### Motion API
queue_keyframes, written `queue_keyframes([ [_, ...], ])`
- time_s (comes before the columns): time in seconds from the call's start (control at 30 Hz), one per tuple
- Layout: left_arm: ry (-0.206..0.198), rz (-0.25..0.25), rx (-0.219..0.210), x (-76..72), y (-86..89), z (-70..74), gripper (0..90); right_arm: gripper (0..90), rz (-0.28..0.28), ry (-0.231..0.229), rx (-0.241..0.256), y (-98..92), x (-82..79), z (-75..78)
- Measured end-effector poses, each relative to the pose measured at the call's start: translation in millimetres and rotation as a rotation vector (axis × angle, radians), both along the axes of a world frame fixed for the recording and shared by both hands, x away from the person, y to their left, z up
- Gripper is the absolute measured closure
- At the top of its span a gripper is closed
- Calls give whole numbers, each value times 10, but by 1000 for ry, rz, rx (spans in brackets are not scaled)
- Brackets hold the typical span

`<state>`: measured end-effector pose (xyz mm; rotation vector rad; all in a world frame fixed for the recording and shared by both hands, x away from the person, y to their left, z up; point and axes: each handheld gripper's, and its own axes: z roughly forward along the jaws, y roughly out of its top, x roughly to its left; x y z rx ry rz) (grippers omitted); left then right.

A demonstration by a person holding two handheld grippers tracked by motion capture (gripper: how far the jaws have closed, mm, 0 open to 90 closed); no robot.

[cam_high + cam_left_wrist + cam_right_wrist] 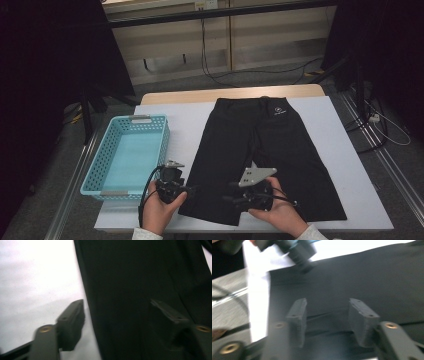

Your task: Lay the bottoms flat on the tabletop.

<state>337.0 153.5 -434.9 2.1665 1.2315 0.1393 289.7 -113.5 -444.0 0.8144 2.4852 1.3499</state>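
Black fabric shorts point(265, 150), matte and smooth, lie spread flat on the white table cover point(190, 120), waistband at the far edge and the two wide legs fanning toward the near edge. A small pale label point(279, 112) sits near the waistband on the right. The cloth looks soft and slightly ribbed in the left gripper view point(140, 290), and shows a low crease across it in the right gripper view point(367, 282). To the left of the shorts stands a light blue plastic basket point(161, 137), rectangular, its walls pierced with rows of small holes.

At the near edge, the left gripper point(171, 186) is held in a hand just at the left hem of the left leg; its jaws stand wide apart, one over the white cover and one over the black cloth, holding nothing. The right gripper point(245, 192), topped by a grey three-cornered plate, is held over the near hems between the two legs; its jaws are likewise parted, with cloth beneath them and nothing between them.
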Motion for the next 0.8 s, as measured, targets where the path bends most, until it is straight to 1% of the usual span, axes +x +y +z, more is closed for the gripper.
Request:
queue_keyframes([
  [0.03, -5, 0, -2, 6, -2, -7, 250, 397, -45, -18, -2, -39, 37, 10],
  [0.07, -9, -5, -3, 21, 1, -15, 232, 381, -67, -26, -8, -62, 61, 14],
  [0.17, -11, 0, -13, 53, 3, -26, 179, 334, -136, -31, -16, -152, 149, 19],
  [0.23, -15, 4, -10, 58, -1, -31, 173, 310, -170, -23, -23, -206, 186, 24],
  [0.3, -18, -3, -6, 62, -1, -32, 169, 302, -194, -27, -24, -252, 215, 28],
  [0.33, -21, -4, 1, 64, -4, -33, 167, 292, -203, -25, -24, -267, 228, 29],
  [0.4, -25, -1, 2, 69, -16, -46, 155, 278, -203, -25, -27, -284, 250, 27],
  [0.43, -27, 7, -5, 73, -24, -54, 154, 262, -205, -28, -32, -291, 261, 25],
  [0.5, -25, -1, 2, 87, -19, -55, 143, 238, -215, -28, -31, -311, 285, 20],
  [0.53, -30, 2, 3, 91, -20, -57, 137, 231, -219, -24, -32, -320, 294, 21],
  [0.67, -45, 13, -5, 99, -33, -62, 121, 190, -249, -17, -25, -395, 330, 35],
  [0.7, -43, 6, -2, 102, -30, -58, 119, 182, -256, -15, -22, -409, 332, 36],
  [0.8, -46, 6, -8, 96, -35, -49, 114, 169, -270, -19, -24, -442, 327, 33],
])
